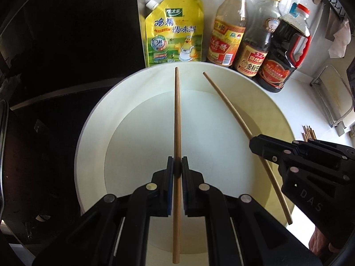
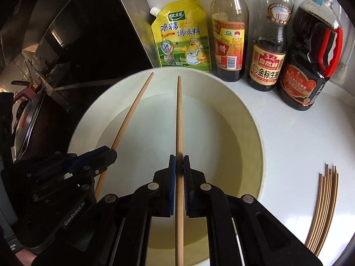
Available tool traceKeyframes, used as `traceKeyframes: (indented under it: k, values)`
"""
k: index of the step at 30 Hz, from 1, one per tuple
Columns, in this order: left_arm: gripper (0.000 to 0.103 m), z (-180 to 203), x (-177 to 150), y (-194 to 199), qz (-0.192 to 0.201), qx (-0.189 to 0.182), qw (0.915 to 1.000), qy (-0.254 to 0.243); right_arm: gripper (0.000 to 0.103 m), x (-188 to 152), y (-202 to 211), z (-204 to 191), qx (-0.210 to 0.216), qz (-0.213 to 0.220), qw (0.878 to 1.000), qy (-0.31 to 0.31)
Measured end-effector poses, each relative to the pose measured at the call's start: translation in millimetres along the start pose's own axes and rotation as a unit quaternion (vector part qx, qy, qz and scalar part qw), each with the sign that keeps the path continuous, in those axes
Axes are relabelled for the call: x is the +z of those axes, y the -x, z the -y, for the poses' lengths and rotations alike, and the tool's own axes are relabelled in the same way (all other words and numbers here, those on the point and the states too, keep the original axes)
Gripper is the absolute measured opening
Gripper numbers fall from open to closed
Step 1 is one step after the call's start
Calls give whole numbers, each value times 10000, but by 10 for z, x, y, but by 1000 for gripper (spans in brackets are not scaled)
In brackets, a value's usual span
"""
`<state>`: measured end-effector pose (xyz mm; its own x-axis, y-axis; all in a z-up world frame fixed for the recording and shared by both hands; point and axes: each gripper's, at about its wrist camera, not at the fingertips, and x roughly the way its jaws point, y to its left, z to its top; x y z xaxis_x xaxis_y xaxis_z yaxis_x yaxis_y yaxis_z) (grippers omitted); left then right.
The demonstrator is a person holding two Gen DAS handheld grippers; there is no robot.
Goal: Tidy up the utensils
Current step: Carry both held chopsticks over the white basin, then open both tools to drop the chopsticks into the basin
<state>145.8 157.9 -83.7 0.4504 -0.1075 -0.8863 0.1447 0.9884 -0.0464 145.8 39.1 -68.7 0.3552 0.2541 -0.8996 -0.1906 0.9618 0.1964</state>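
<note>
Left wrist view: yellow seasoning pouch [image 1: 174,30] at the back wall reads "鸡精 调味料", with a "3倍" badge and a cartoon chicken. Beside it stand three bottles: a vinegar bottle [image 1: 228,26] with an orange label and yellow cap, a dark soy bottle [image 1: 258,42] whose label reads "金标生抽", and a big soy jug [image 1: 286,51] with a red handle; the jug label is too small to read. "DAS" is embossed on the right gripper's [image 1: 255,143] body. In the right wrist view, "GenRobot.AI" is printed on the left gripper's [image 2: 112,153] housing, and the pouch brand reads "太太乐".

Left gripper [image 1: 177,166] is clamped on a wooden chopstick [image 1: 177,119], pads gripping it roughly mid-length. The stick runs straight out along the fingers, over the white bowl [image 1: 93,119], its far tip near the bowl's back rim.

Right gripper [image 2: 179,166] is likewise clamped on a second chopstick [image 2: 179,115], also gripped mid-length and pointing toward the back rim. Both sticks are held above the bowl's interior, side by side and apart, their far tips closer together than the grippers. Can't tell if either touches the bowl.

Loose chopstick bundle [image 2: 324,204] lies on the white counter [image 2: 299,137] right of the bowl, well apart from both grippers. Wok with lid [image 2: 28,128] sits left of the bowl on the dark stove.
</note>
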Motion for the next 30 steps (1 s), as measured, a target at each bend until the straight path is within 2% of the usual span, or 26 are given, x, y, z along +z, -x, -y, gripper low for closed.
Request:
traceKeyframes:
  k: [12,14,18,28,30]
  values:
    - [8,-121,-54,-330,-504,19,9987,45,7,-9,-339,88,90,-357,9990,-262]
    - [8,-128,-56,-336,-502,20,9987,53,7,-22,-344,113,88,-380,9988,-298]
    - [29,-123,-40,-279,-357,32,9993,54,7,-33,-349,146,61,-384,9987,-344]
    - [29,-189,-12,-152,-230,83,9996,172,8,-79,-193,142,-26,-225,9994,-279]
    - [32,-189,-15,-125,-211,81,9996,169,8,-100,-157,138,-27,-214,9994,-275]
